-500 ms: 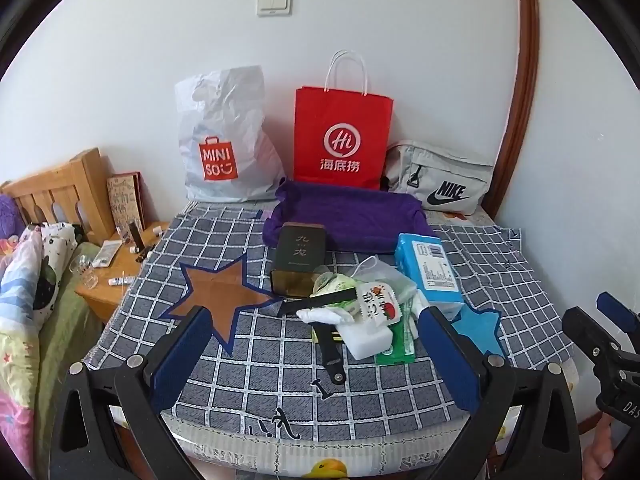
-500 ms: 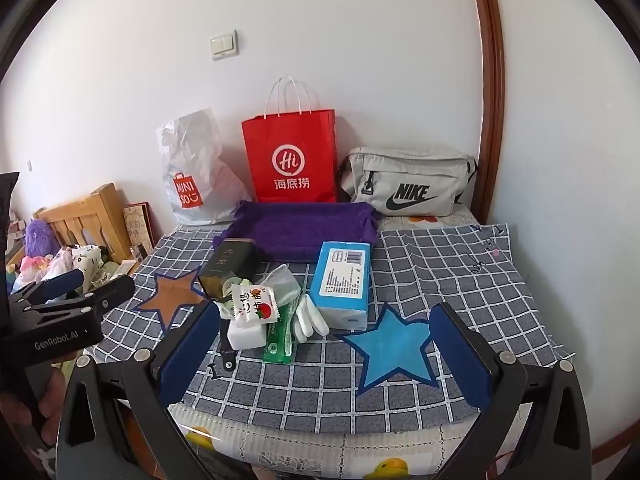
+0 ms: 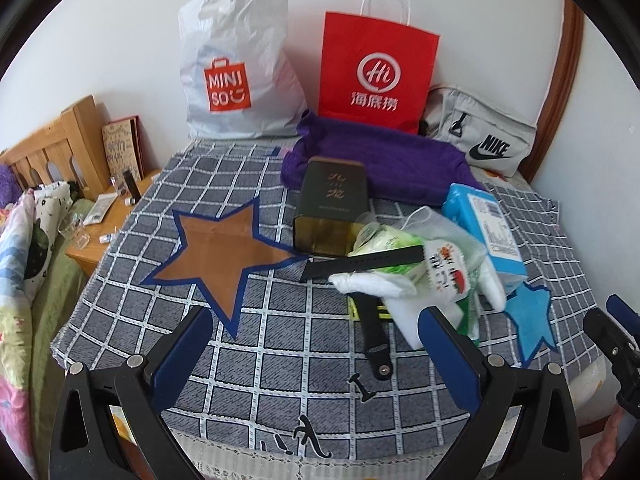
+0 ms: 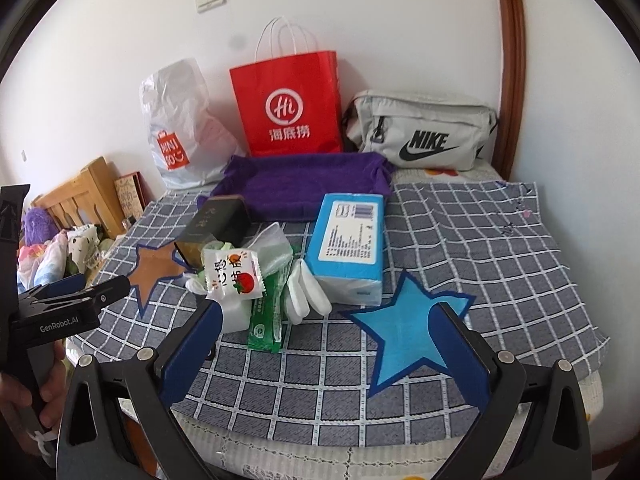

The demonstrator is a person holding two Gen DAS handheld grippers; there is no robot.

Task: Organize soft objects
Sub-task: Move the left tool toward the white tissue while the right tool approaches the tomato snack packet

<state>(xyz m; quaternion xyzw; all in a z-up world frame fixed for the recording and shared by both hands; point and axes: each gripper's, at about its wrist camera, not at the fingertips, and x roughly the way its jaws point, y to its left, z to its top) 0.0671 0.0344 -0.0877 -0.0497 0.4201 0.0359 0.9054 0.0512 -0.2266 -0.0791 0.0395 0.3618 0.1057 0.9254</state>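
Observation:
A pile lies mid-table: white gloves (image 3: pixel 372 282) (image 4: pixel 306 292), a blue tissue pack (image 3: pixel 486 220) (image 4: pixel 348 240), a white snack packet with a tomato (image 3: pixel 444 276) (image 4: pixel 232 274), a green sachet (image 4: pixel 266 316), a black strap (image 3: pixel 374 332) and a dark tin box (image 3: pixel 332 208) (image 4: pixel 218 220). A purple cloth tray (image 3: pixel 384 160) (image 4: pixel 308 184) sits behind. My left gripper (image 3: pixel 320 360) is open and empty, hovering just before the pile. My right gripper (image 4: pixel 324 352) is open and empty above the blue star (image 4: pixel 404 336).
A checkered cloth (image 3: pixel 280 340) with a brown star (image 3: pixel 224 252) covers the table. A Miniso bag (image 3: pixel 236 80), red paper bag (image 3: pixel 376 72) and grey Nike pouch (image 3: pixel 480 136) stand against the wall. A wooden nightstand (image 3: pixel 104 216) and bed lie to the left.
Both grippers have moved forward and lower toward the table, so the pile looks closer. Nothing on the table has moved.

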